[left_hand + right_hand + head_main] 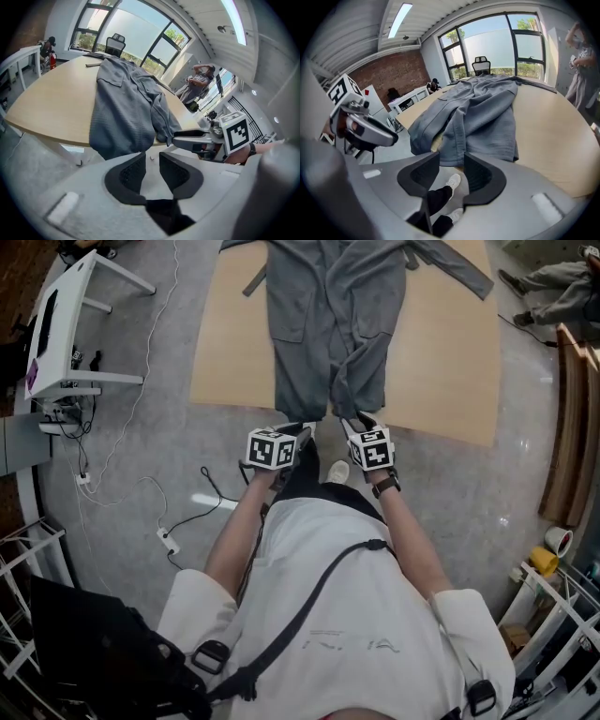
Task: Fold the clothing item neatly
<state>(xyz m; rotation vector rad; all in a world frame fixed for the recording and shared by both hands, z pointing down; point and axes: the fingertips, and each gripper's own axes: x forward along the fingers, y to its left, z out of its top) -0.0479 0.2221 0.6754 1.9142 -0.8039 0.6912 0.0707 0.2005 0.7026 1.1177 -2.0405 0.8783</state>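
here the grey garment point(328, 324) lies spread along the tabletop point(441, 371), its hem hanging over the near edge. the left gripper point(151, 171) and right gripper point(451, 177) sit just short of that hem, side by side, their fingers point(127, 174) spread and pinching nothing.

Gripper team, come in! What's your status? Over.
Left gripper open, empty. Right gripper open, empty. Grey garment spread on table, hem over near edge, ungrasped. Nothing blocking.
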